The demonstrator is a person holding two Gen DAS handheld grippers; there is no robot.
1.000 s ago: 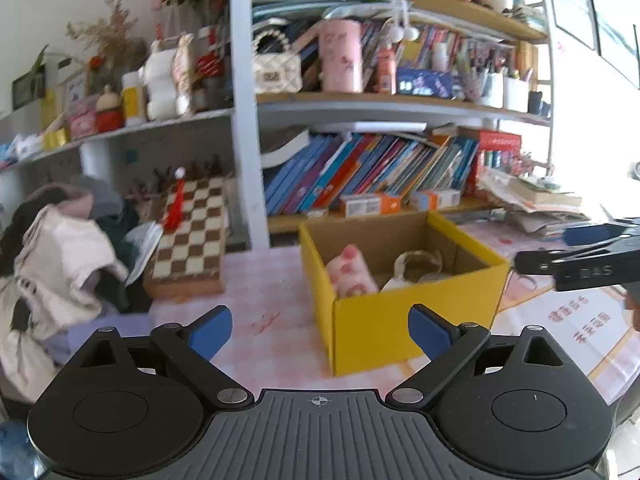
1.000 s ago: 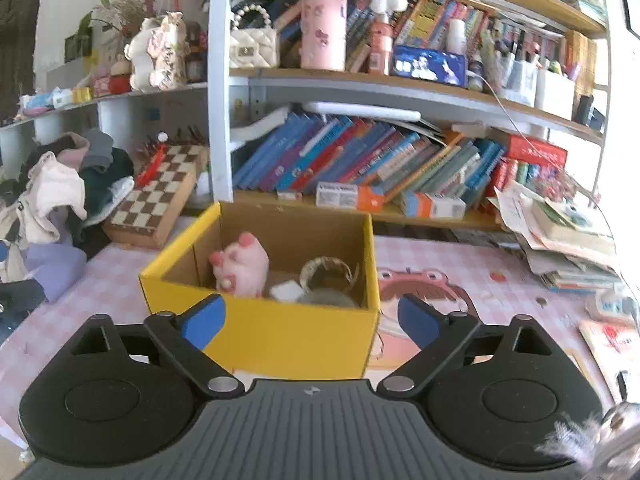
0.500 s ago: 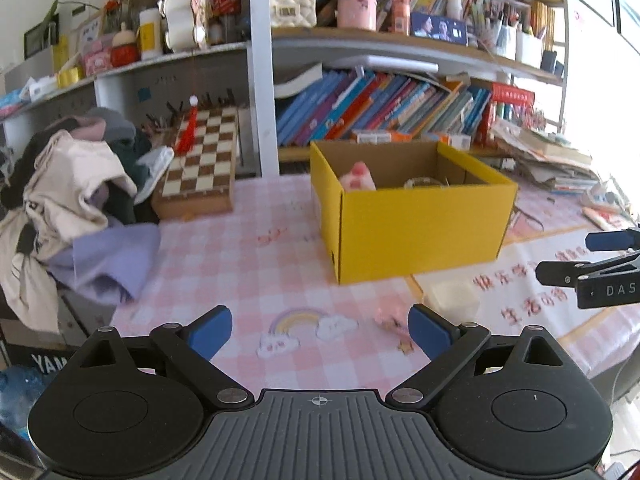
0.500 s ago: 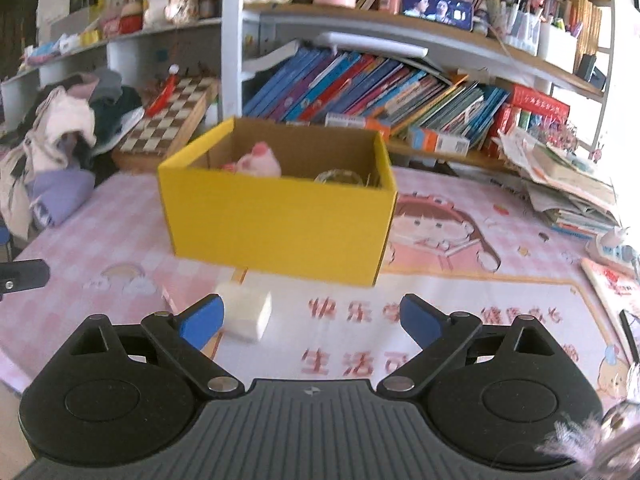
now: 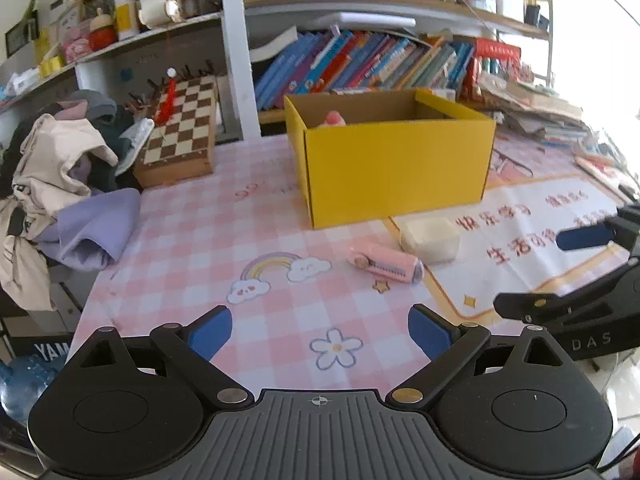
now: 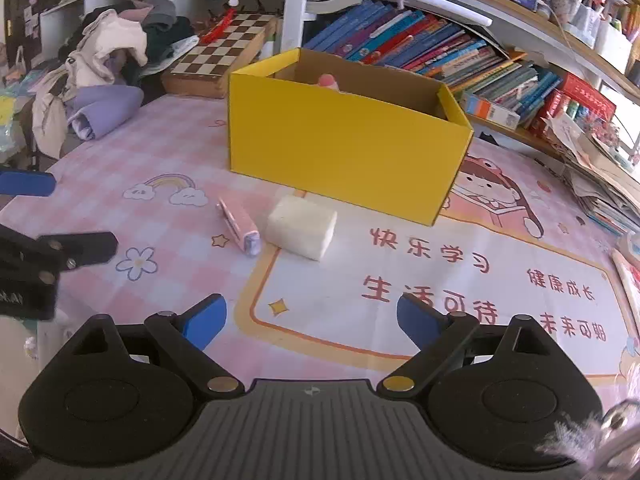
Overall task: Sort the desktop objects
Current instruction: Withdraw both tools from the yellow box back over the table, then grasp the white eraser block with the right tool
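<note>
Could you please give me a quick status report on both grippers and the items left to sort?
Left gripper open, empty. Right gripper open, empty. Cream block and pink roller on the table before the yellow box. Nothing in the way.

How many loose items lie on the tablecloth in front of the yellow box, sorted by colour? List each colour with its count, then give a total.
Cream: 1, the cream block
Pink: 1, the pink roller
Total: 2
</note>
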